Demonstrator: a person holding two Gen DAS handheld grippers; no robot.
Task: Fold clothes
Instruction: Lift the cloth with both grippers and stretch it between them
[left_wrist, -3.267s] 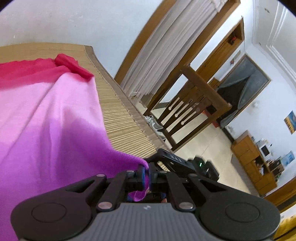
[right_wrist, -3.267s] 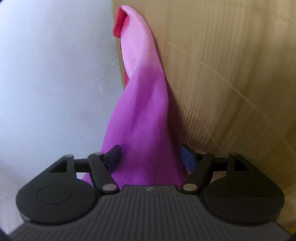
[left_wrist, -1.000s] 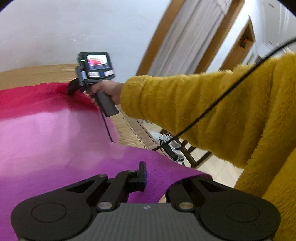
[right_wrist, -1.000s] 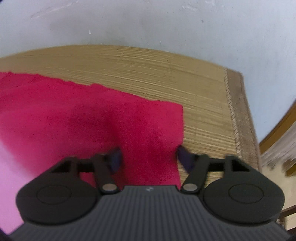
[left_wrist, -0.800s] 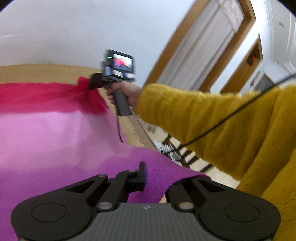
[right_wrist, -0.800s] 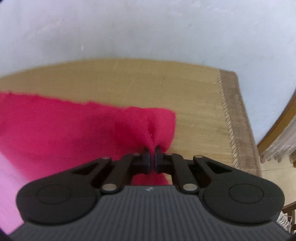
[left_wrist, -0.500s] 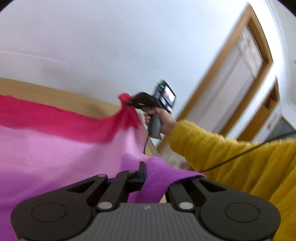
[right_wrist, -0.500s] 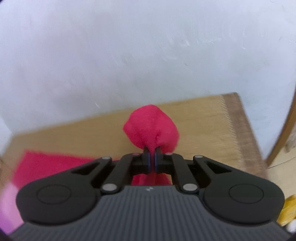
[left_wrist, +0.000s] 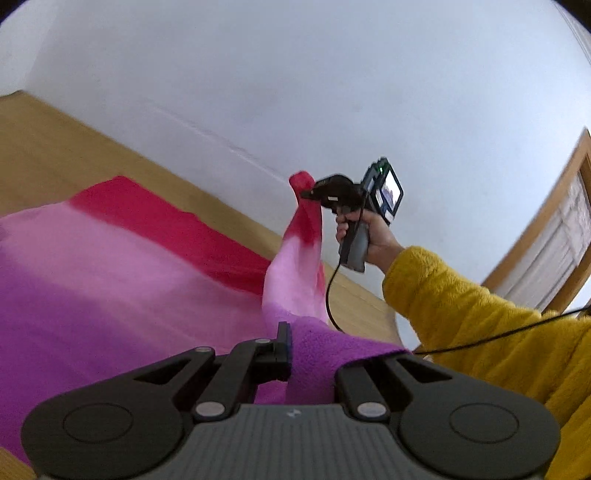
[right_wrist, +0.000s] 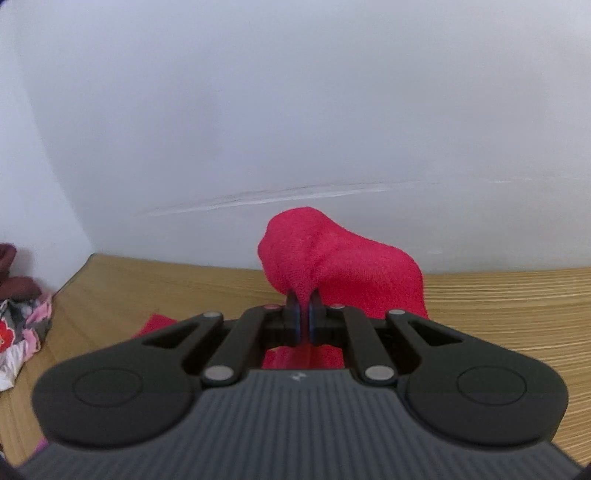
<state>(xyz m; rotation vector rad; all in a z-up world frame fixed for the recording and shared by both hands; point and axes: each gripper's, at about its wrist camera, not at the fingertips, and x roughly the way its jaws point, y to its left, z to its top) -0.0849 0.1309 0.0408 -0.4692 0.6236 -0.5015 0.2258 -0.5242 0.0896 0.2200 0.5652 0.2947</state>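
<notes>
1. A woven bamboo mat (left_wrist: 55, 147) covers the flat surface under the cloth; its fine ribs run across the right wrist view, and it meets a plain white wall (left_wrist: 295, 74).
2. A wooden door frame (left_wrist: 554, 206) with pale curtains stands at the right edge of the left wrist view. A heap of flowered and dark clothes (right_wrist: 22, 314) lies at the mat's far left corner.
3. The cloth (left_wrist: 110, 277) is fleecy and shades from red at the wall side through pink to purple near the camera. Most of it lies spread on the mat.
4. The right claw (left_wrist: 308, 194), held by a hand (left_wrist: 373, 236) in a yellow fuzzy sleeve (left_wrist: 480, 325), is pressed together on the red corner and holds it up off the mat, the fabric hanging in a twisted strip.
5. The left claw (left_wrist: 314, 354) is closed on the purple edge, which drapes over one finger.
</notes>
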